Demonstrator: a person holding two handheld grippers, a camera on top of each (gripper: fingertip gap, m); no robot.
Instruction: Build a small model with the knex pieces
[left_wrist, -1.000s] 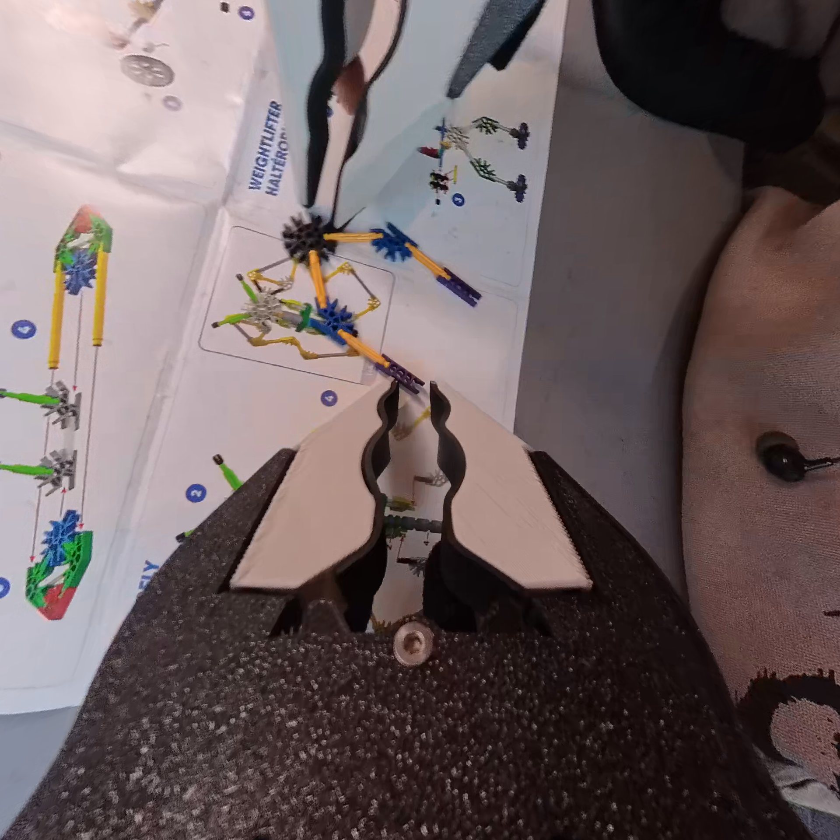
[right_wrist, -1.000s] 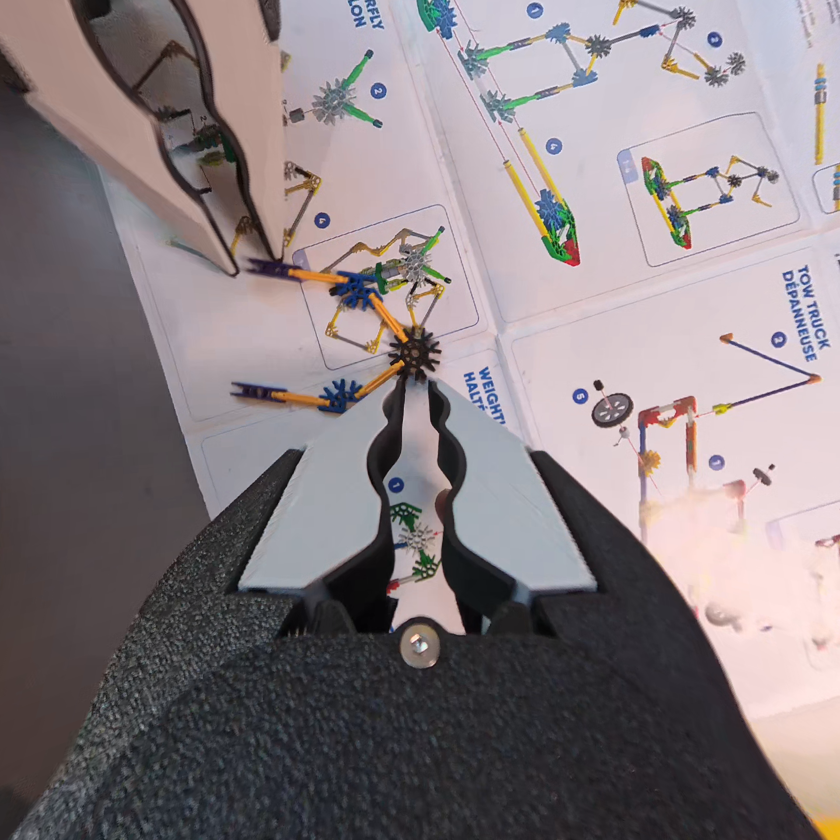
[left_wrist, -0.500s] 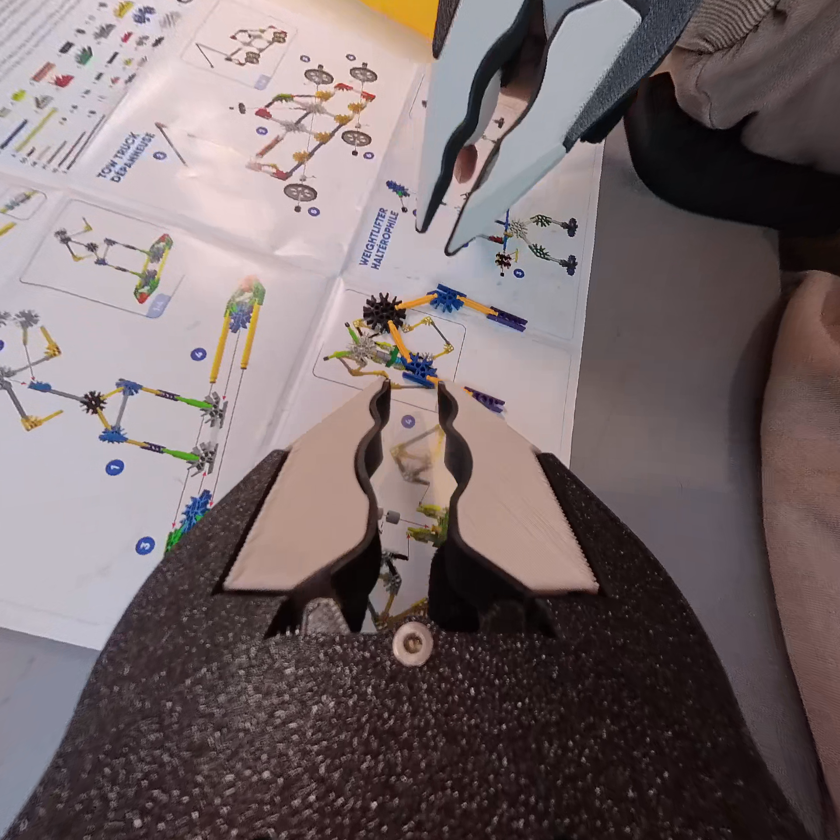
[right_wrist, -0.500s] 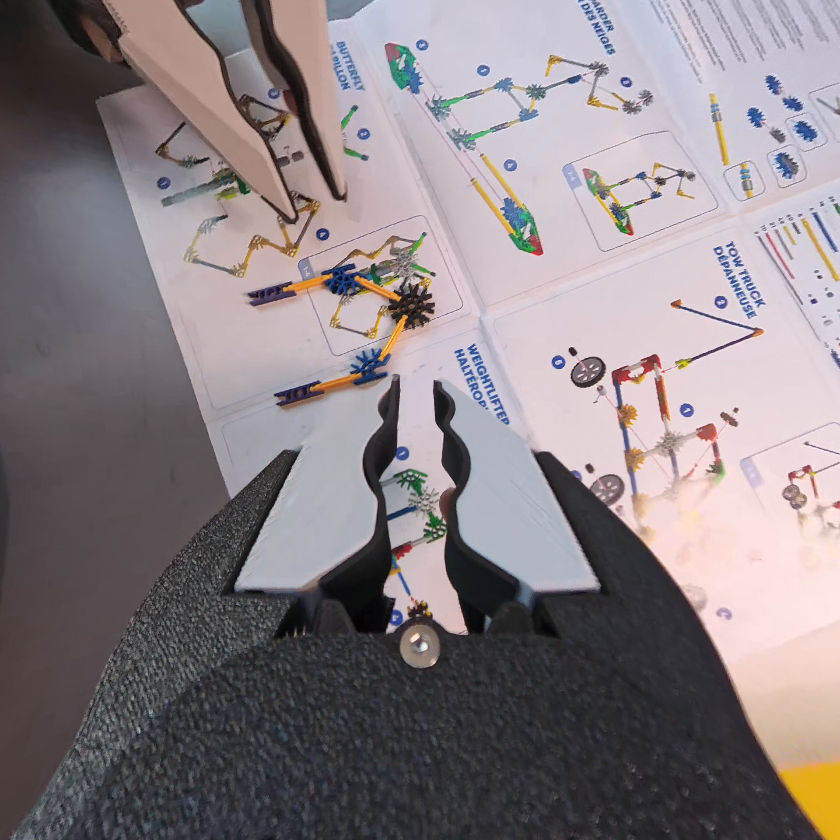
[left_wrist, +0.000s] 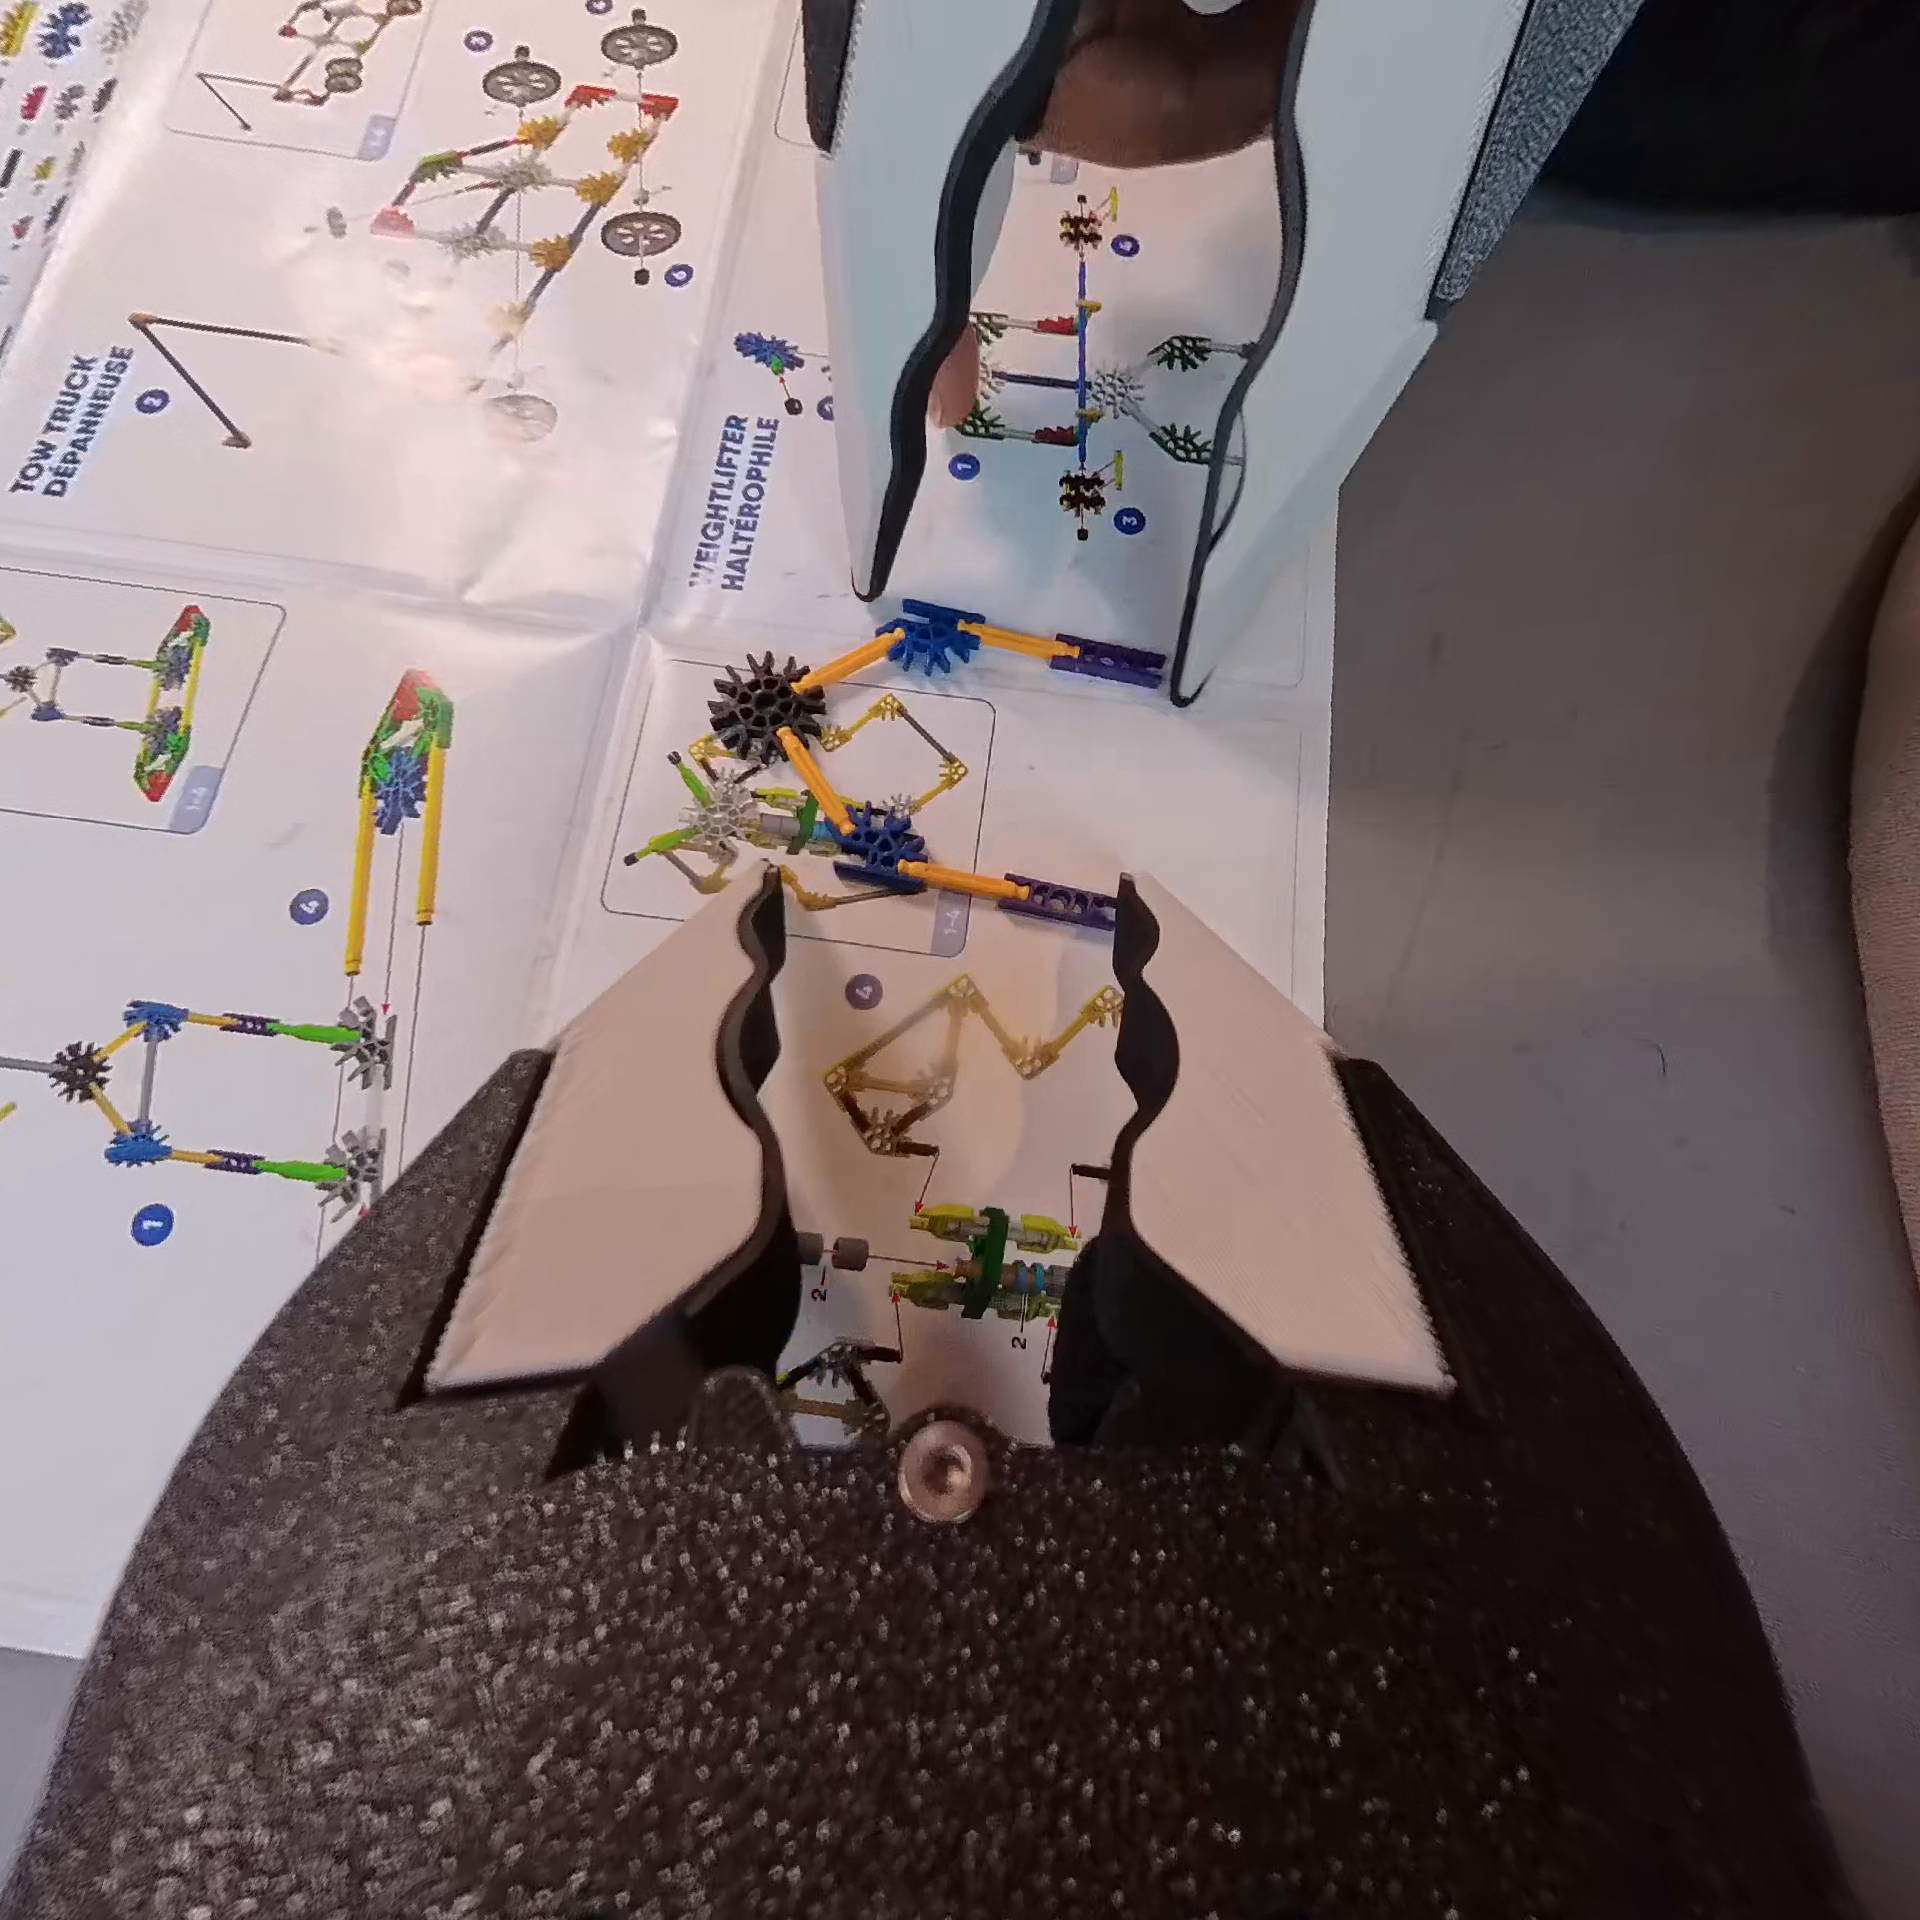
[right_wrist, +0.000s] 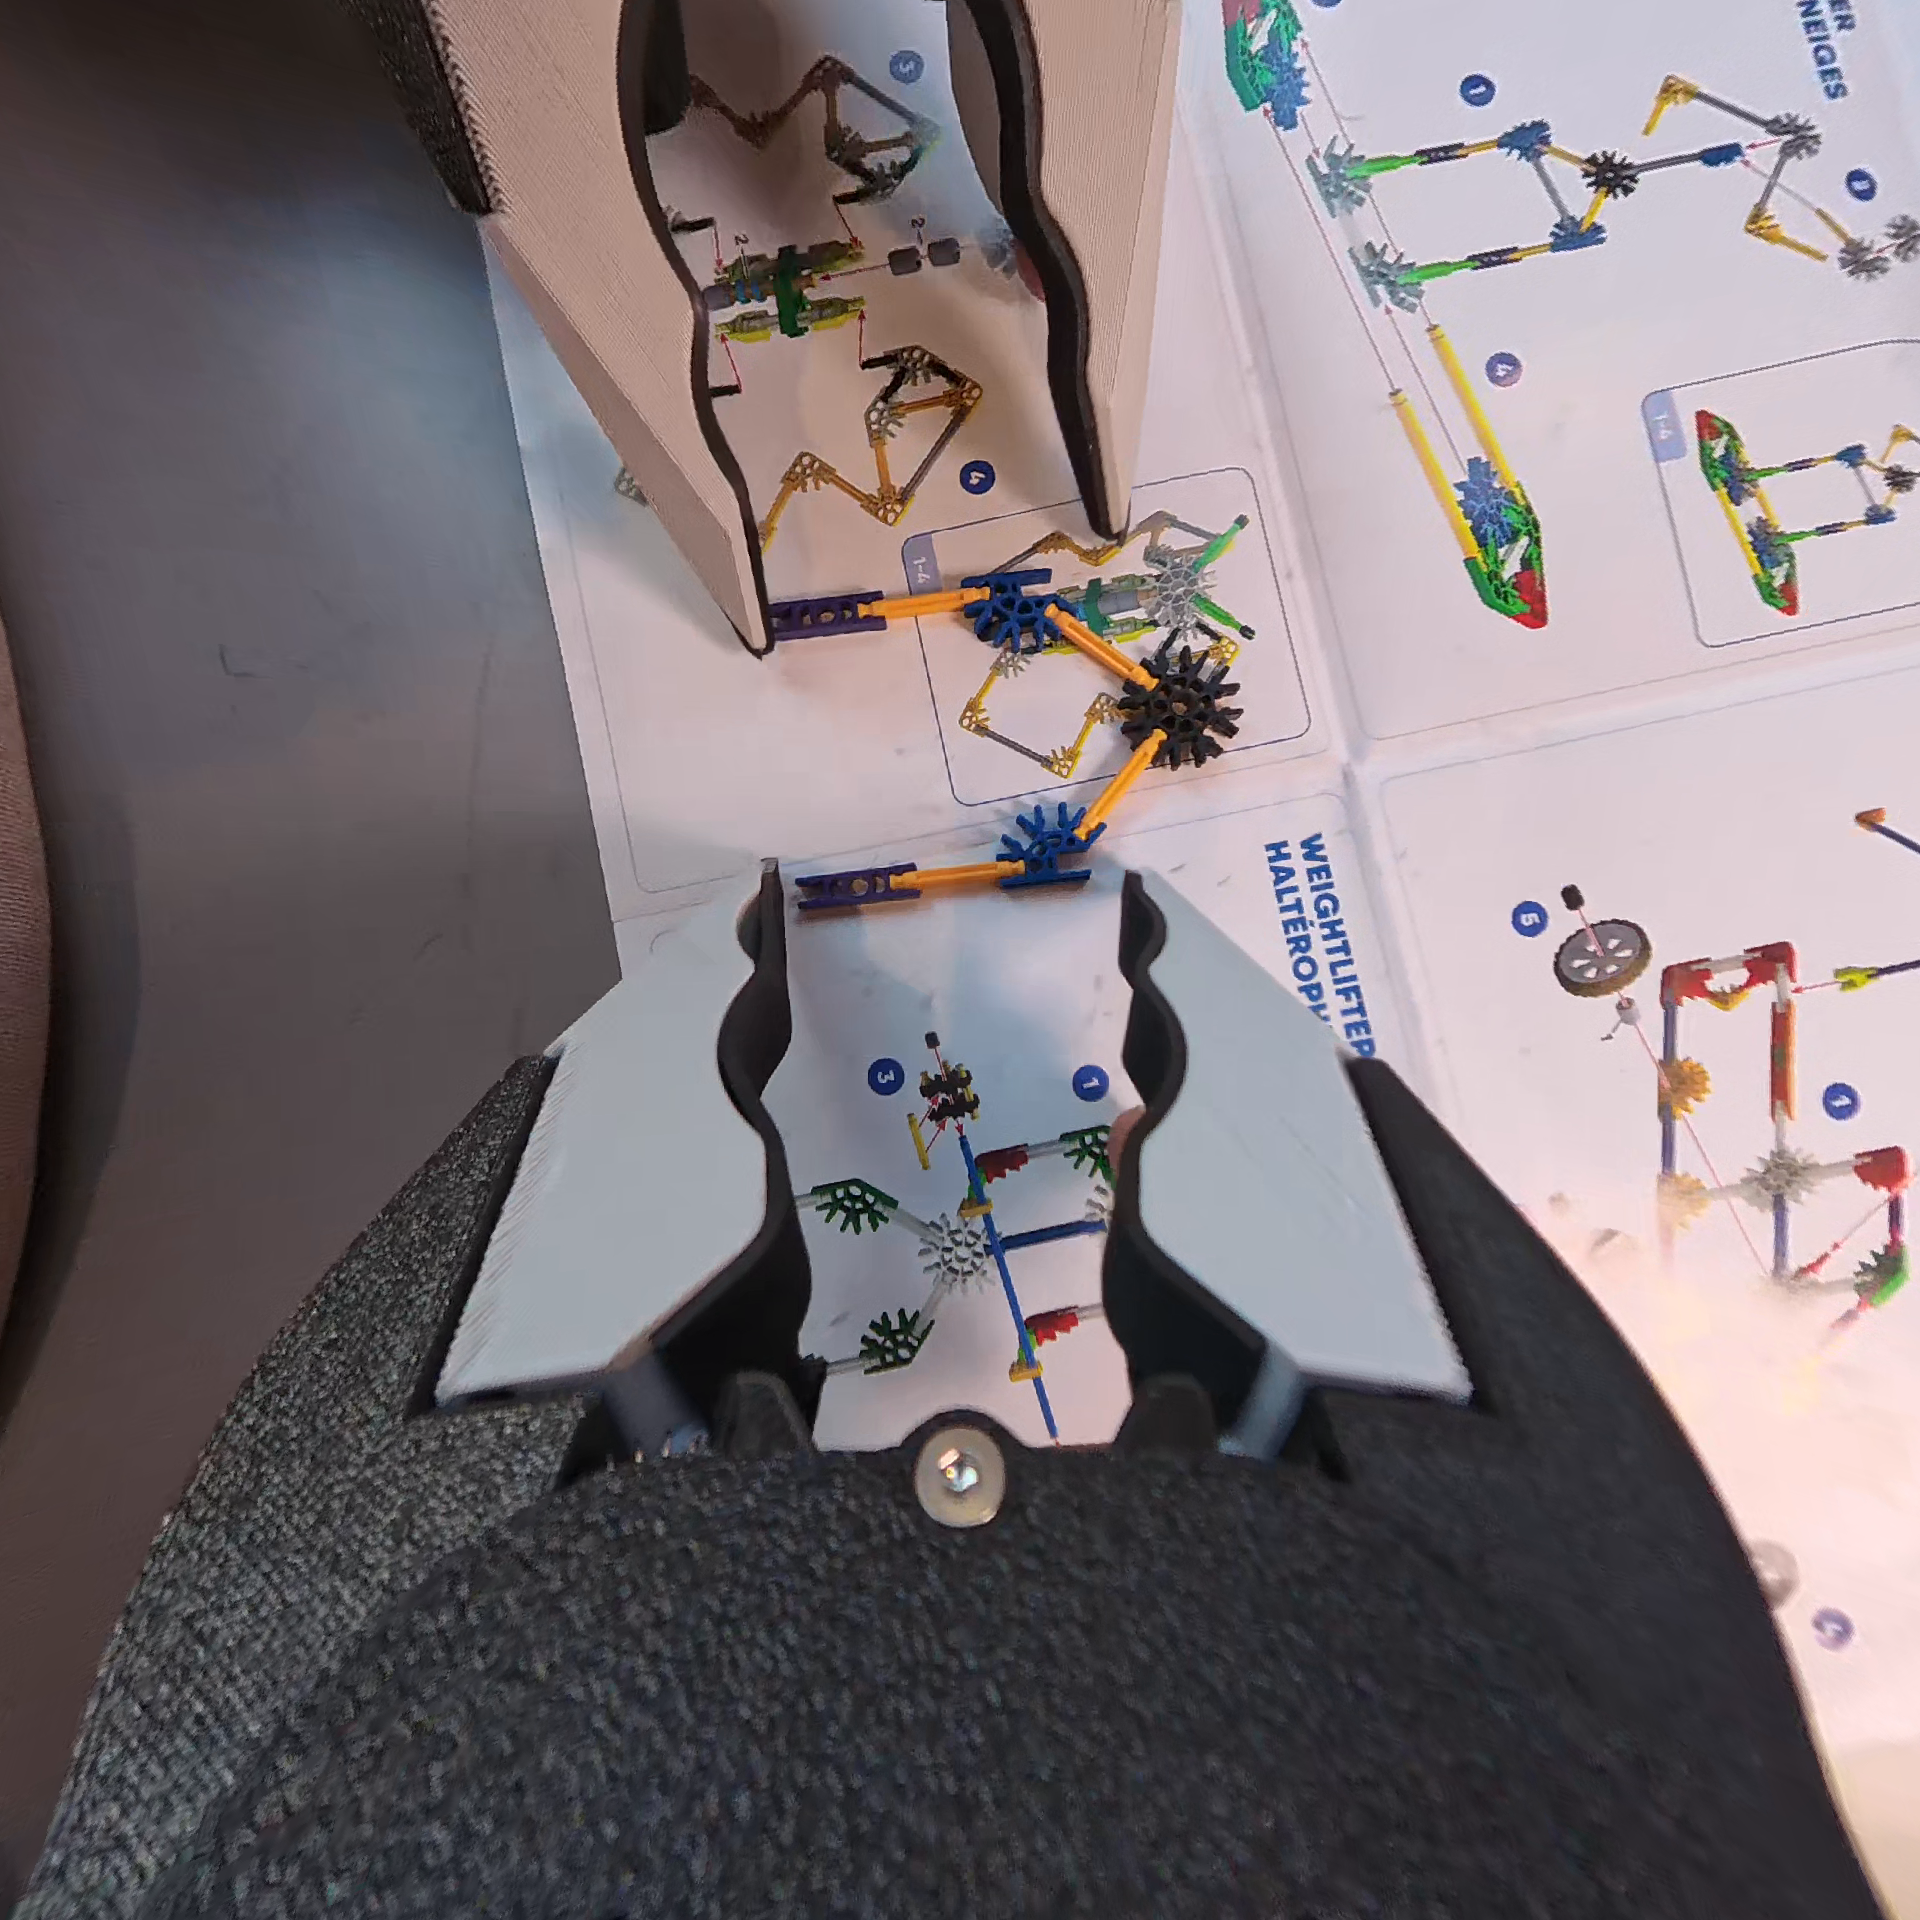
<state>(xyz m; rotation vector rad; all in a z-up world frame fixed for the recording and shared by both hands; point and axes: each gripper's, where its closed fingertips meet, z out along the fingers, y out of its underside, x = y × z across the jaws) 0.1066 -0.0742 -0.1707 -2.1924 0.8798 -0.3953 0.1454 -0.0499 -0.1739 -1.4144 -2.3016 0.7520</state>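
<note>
My left gripper (left_wrist: 940, 894) is spread wide, empty — its near branch of the rod-and-connector piece (left_wrist: 774, 712) lies crosswise at the tips, purple end (left_wrist: 1060, 896) rightward; my right gripper (right_wrist: 945, 883), equally released, faces the other branch on the instruction sheet (left_wrist: 312, 499)

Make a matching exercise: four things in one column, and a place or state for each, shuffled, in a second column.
1. left tongs
2. spiky black plastic hub
3. purple slotted plastic connector
4. white printed instruction sheet

A. centre of the rod model, joining two orange rods
B. open, near one purple end piece
C. flat under the model
D. just ahead of the right tongs' tips

Pairs: 1-B, 2-A, 3-D, 4-C
</note>
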